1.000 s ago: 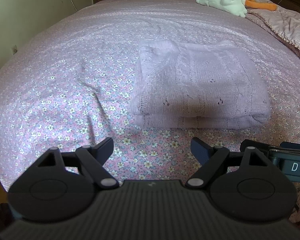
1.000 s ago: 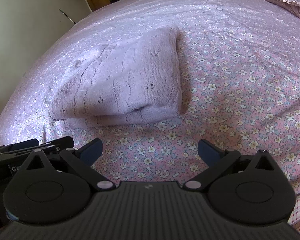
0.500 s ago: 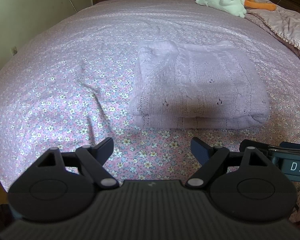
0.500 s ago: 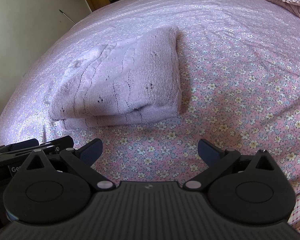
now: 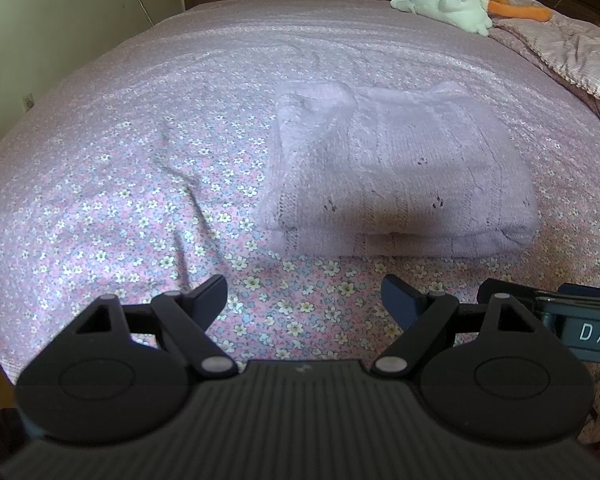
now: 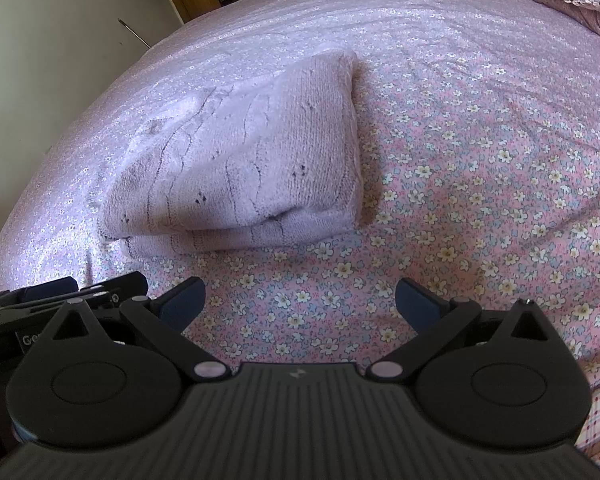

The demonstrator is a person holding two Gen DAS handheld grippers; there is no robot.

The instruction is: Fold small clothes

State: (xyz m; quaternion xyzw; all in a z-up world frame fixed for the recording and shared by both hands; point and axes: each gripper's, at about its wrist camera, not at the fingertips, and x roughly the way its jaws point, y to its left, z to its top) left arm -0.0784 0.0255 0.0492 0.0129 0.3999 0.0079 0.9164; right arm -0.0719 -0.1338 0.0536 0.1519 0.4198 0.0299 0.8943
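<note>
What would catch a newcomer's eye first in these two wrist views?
A folded lilac knit sweater lies in a neat rectangle in the middle of the floral bedspread. The left gripper and right gripper hang open in front of its near edge, apart from it and holding nothing. A white and orange plush toy lies at the far end of the bed.

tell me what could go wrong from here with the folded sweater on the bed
The lavender knit sweater already lies folded, and both the left gripper and right gripper hang open short of it. Another grab at its near edge could pull the stacked layers apart. The knit is loose, so a fingertip might snag a stitch. The floral bedsheet is soft and wrinkled, so a low pinch may catch sheet along with sweater.
</note>
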